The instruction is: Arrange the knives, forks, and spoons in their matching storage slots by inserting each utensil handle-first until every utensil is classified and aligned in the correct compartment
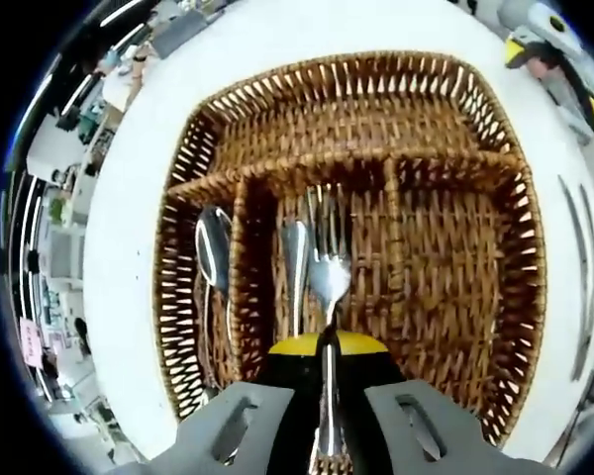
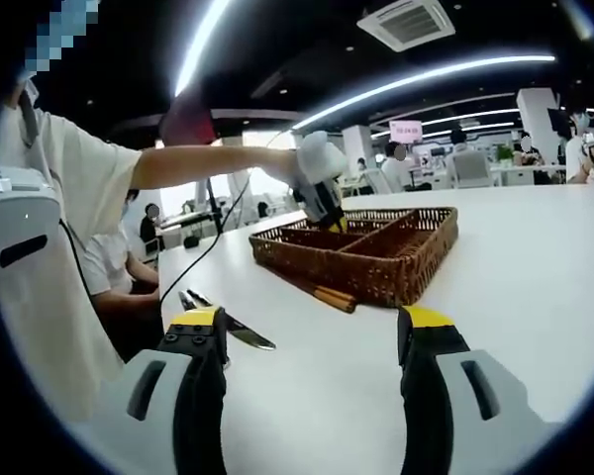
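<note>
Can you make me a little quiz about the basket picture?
1. True or false: the left hand-held gripper holds a silver metal fork.
2. Which is the brown woven wicker basket sitting on? A) white table B) floor C) chair
3. Fill in: the right hand-held gripper is ____ (open/shut).

Key: 1 true; 2 A; 3 open.

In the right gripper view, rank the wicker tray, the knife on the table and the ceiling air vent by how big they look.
1. wicker tray
2. ceiling air vent
3. knife; distance differs, so apparent size only.
</note>
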